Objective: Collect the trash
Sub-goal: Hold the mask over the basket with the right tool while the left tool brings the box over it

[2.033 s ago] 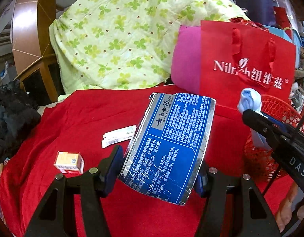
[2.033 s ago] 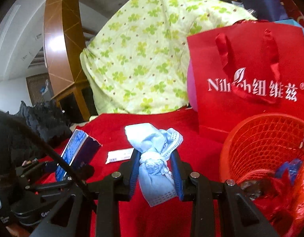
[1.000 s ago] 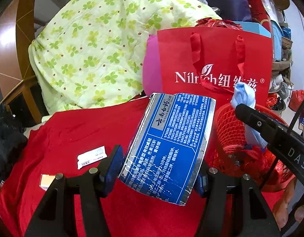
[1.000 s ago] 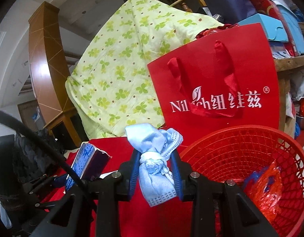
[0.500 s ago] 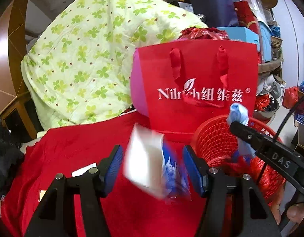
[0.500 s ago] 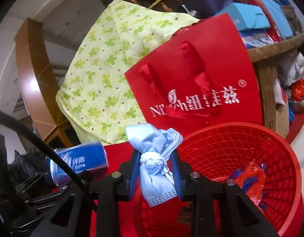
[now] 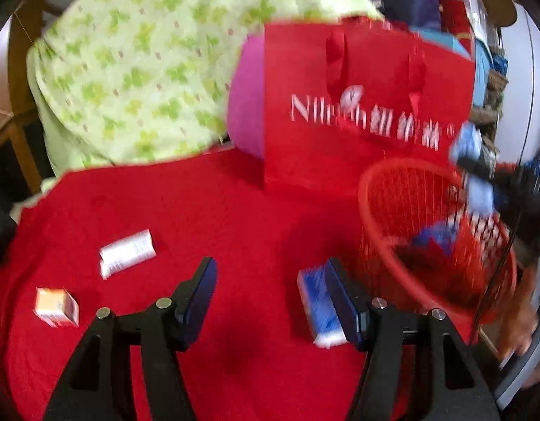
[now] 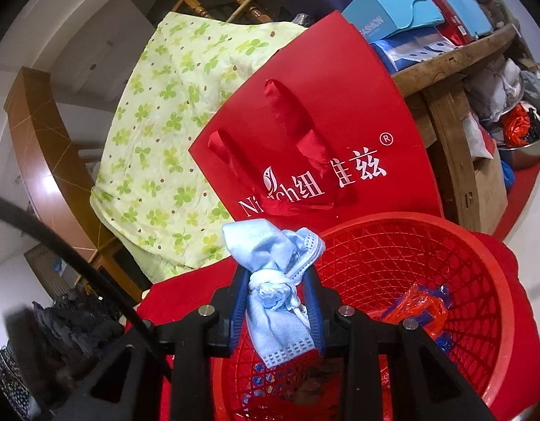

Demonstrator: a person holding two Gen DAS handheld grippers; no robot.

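Red cloth (image 7: 206, 210) is filling the lower left view, basket (image 7: 435, 231) sitting at right below the red bag (image 7: 368, 105). Blue box (image 7: 319, 301) is lying on the cloth, low and right of centre, outside the basket, beside the left gripper (image 7: 270, 291), whose jaws are gaping wide, holding nothing. Right gripper (image 8: 275, 301) is pinching a blue mask (image 8: 273, 287) over the basket (image 8: 445, 245), centre frame. Two small boxes (image 7: 126, 252) are lying at lower left.
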